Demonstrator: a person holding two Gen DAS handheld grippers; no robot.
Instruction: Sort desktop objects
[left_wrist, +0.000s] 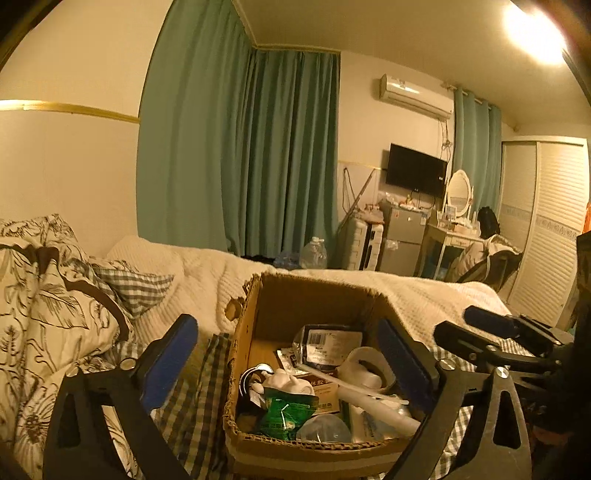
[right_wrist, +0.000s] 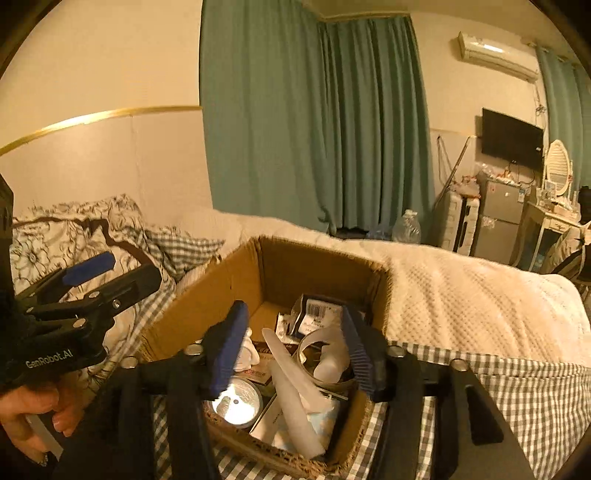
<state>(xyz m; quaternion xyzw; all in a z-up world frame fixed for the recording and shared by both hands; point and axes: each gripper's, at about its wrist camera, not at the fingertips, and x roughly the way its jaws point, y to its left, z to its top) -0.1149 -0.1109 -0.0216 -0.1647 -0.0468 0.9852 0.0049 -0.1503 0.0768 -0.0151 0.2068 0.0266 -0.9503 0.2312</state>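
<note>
Two grippers hover over an open cardboard box (left_wrist: 258, 314) that sits on a gingham-checked cloth (right_wrist: 517, 376) spread on a bed. The left gripper (left_wrist: 288, 362) is spread wide, its blue-padded fingers (left_wrist: 166, 362) apart with nothing between them, one outside the box's left wall and the other over its right side. The right gripper (right_wrist: 291, 350) is likewise released and empty, both fingers held above the box's contents.

Inside the box lies a jumble: a dark pouch with a barcode label (left_wrist: 328, 339) toward the back, a roll of tape (right_wrist: 325, 354), a long white tube-like piece (right_wrist: 295, 391) lying slantwise, a green packet (left_wrist: 284, 410), a round metal tin lid (right_wrist: 236, 404) catching the light, and a white crumpled item (left_wrist: 288, 384). A printed floral quilt (left_wrist: 48, 295) is heaped left of the box, and a cream waffle blanket (right_wrist: 461, 291) covers the bed behind it. Green curtains (left_wrist: 240, 147) hang beyond.
</note>
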